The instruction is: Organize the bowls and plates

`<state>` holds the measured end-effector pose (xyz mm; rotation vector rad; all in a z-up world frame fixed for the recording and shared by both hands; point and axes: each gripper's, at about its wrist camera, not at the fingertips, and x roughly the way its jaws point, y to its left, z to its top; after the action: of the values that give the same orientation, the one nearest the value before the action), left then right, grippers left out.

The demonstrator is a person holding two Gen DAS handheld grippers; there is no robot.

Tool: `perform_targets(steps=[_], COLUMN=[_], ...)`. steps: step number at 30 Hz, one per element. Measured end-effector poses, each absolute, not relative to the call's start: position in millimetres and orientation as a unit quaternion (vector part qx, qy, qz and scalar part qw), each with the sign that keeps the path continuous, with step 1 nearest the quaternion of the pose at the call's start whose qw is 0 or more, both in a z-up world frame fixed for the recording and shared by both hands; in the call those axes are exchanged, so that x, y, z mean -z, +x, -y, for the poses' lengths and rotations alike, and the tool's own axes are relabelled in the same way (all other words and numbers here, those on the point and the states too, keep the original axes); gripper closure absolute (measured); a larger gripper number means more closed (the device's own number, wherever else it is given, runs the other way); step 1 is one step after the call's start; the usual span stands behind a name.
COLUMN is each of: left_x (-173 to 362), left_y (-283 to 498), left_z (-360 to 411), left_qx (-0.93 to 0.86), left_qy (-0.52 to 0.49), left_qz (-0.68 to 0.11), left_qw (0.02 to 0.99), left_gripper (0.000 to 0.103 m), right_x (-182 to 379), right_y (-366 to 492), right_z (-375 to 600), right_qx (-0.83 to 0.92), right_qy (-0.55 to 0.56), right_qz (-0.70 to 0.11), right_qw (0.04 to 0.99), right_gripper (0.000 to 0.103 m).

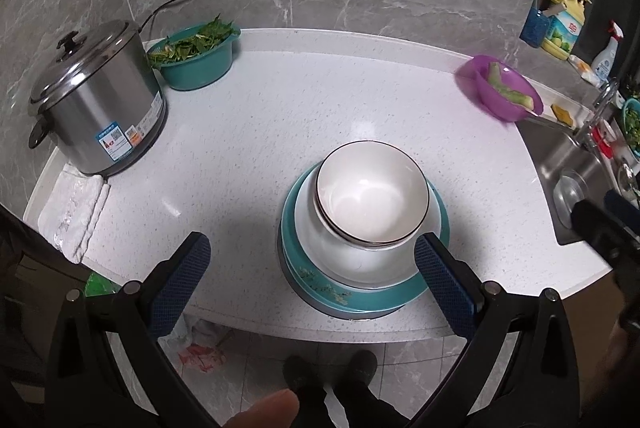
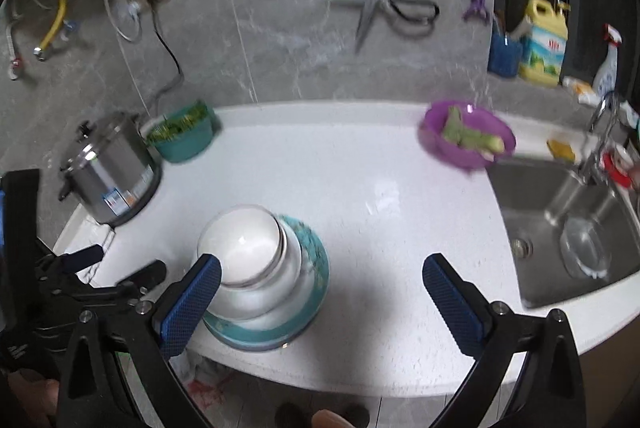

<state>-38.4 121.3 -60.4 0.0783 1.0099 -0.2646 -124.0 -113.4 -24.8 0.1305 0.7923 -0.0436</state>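
My left claw (image 1: 312, 284) released, my right claw (image 2: 322, 302) released; white bowl (image 1: 370, 193) atop teal plate (image 1: 384, 294), lower centre of frame.

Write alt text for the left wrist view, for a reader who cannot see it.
A stack of white bowls on teal plates sits at the near edge of a white counter, just ahead of the open left gripper. Behind stand a steel pot, a teal bowl of greens and a purple bowl beside the sink.
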Motion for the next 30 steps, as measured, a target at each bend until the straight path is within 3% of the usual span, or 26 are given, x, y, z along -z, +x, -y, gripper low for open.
perform_targets(steps=[15, 30], left_x=[68, 66], left_y=[-38, -38], left_z=[-129, -124], left_qx=[0.113, 0.115], left_qy=[0.033, 0.033], left_qz=[-0.489, -0.489], left_qw=[0.864, 0.864], left_gripper=[0.0, 0.0], right_x=[47, 47], right_y=[-99, -95], right_z=[99, 94], right_qx=[0.052, 0.071], right_qy=[0.055, 0.042], right_qz=[-0.445, -0.447], right_qw=[0.892, 0.891], right_gripper=[0.0, 0.0])
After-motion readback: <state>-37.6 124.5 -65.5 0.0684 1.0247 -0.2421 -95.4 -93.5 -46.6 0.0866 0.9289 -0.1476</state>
